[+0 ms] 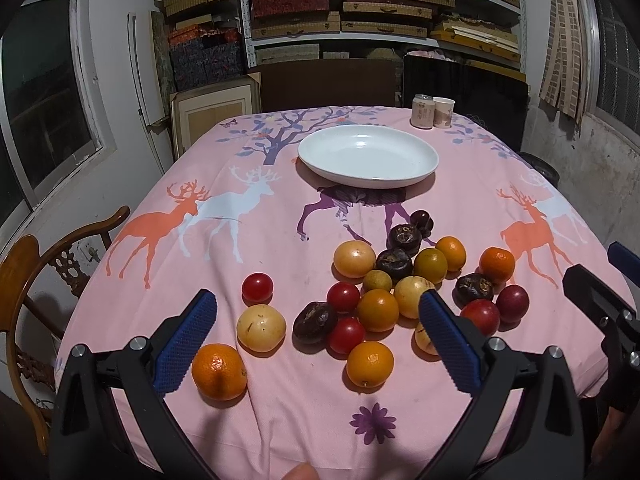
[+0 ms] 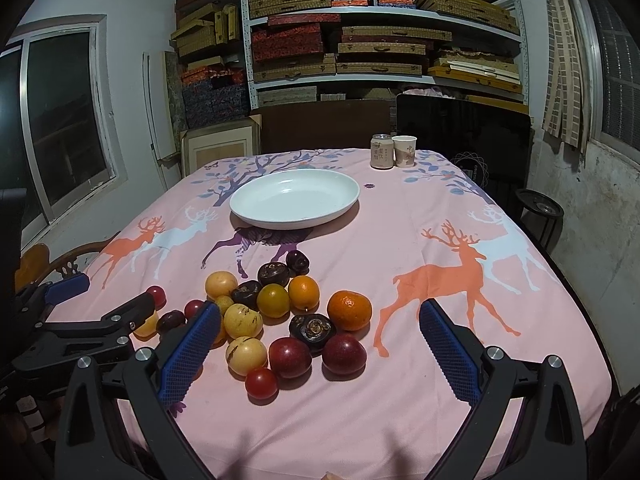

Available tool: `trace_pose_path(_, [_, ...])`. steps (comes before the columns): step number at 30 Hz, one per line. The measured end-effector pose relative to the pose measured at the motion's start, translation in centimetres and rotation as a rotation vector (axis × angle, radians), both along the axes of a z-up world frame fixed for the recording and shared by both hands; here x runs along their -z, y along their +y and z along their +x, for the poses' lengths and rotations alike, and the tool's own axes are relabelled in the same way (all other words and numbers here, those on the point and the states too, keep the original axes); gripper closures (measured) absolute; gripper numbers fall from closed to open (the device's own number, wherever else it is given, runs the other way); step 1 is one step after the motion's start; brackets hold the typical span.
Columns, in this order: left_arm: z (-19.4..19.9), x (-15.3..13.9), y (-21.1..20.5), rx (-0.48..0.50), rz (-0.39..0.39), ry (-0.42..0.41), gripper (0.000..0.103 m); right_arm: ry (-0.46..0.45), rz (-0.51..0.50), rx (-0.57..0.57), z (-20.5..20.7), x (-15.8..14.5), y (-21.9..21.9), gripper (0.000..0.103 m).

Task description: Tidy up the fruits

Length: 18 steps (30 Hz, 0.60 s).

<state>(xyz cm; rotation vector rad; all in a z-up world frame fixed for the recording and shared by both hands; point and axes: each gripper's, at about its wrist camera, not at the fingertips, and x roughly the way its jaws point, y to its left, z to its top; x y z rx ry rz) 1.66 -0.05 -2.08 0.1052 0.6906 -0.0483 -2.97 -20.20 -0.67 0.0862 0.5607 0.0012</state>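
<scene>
A pile of several small fruits lies on the pink deer-print tablecloth (image 1: pixel 280 232): oranges (image 1: pixel 218 372), yellow round fruits (image 1: pixel 261 327), red cherry tomatoes (image 1: pixel 257 288), dark brown water chestnuts (image 1: pixel 314 322) and red plums (image 2: pixel 344 354). Behind them sits an empty white plate (image 1: pixel 368 156) (image 2: pixel 294 199). My left gripper (image 1: pixel 318 336) hovers open above the near side of the pile, with nothing between its blue pads. My right gripper (image 2: pixel 320 344) is open too, over the pile's right part, with plums, a tomato (image 2: pixel 261 383) and an orange (image 2: pixel 349 310) between its spread fingers.
A drink can (image 2: pixel 381 151) and a paper cup (image 2: pixel 404 151) stand at the far right of the table. A wooden chair (image 1: pixel 28 276) is at the left edge. Dark chairs (image 2: pixel 464 128) and shelves of boxes (image 2: pixel 360 32) are behind the table.
</scene>
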Motion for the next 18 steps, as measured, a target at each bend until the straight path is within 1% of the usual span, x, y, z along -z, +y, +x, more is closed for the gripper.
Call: trace_pose_path(18, [-0.09, 0.2, 0.04, -0.002, -0.002, 0.004, 0.004, 0.003, -0.011, -0.003, -0.04, 0.31, 0.32, 0.004])
